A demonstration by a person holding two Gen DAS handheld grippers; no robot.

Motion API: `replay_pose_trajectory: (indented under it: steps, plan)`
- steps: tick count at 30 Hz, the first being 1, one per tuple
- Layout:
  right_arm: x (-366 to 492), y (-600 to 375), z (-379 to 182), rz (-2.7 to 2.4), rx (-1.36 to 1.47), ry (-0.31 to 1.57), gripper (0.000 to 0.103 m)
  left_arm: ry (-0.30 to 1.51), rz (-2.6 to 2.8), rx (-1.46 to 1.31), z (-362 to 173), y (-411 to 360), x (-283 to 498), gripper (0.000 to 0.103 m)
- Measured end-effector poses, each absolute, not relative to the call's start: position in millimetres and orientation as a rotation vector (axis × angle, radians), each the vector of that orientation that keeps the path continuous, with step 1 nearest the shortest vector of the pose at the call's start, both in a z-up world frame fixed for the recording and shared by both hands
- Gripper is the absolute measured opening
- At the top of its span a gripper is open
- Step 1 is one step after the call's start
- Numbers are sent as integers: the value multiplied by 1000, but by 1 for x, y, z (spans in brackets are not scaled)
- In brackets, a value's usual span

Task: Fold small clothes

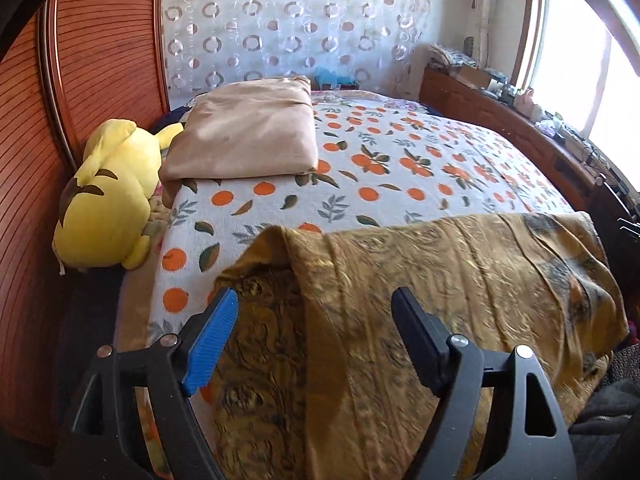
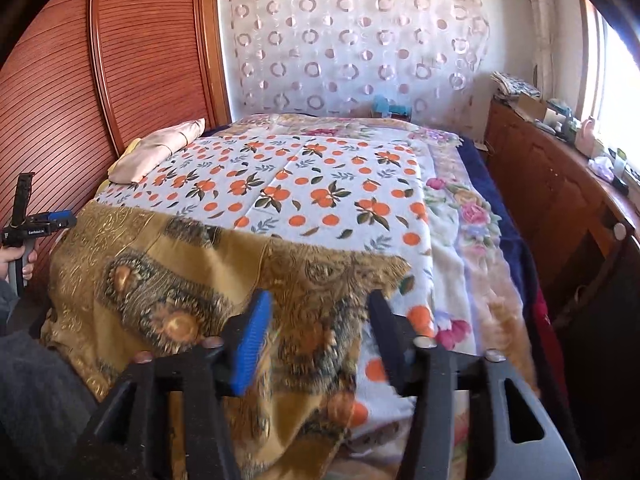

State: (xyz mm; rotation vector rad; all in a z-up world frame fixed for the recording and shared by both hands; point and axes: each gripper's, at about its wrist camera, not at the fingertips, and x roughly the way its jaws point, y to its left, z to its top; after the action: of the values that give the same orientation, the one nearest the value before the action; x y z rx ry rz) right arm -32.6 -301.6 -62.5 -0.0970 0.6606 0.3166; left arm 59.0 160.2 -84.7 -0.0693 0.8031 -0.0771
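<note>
2 open grippers above a gold cloth (image 1: 420, 280) on a bed (image 1: 360, 168).
Left gripper (image 1: 316, 320) and right gripper (image 2: 320, 332) hold nothing; the thin cloth overhangs the edge and could slide off if pinched unevenly.

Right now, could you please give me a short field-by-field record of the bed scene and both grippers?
garment: golden-brown patterned cloth, spread over the near end of the bed, left edge turned over
surface: orange-print blanket
left gripper: open, above the cloth, holding nothing
right gripper: open, over the cloth's right part, holding nothing
other items: folded beige bedding at the far left; yellow plush toy beside the bed against the wooden wardrobe
fold status: not yet folded small
</note>
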Motion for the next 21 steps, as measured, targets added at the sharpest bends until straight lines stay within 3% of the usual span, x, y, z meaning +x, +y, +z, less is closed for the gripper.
replay_pose_trajectory:
  steps: [9, 21]
  plan:
    - [23, -301, -95, 199, -126, 717, 66, 807, -61, -73, -88, 172, 87, 80]
    - [72, -327, -124, 180, 47, 788, 68, 844, -52, -79, -108, 177, 101, 80]
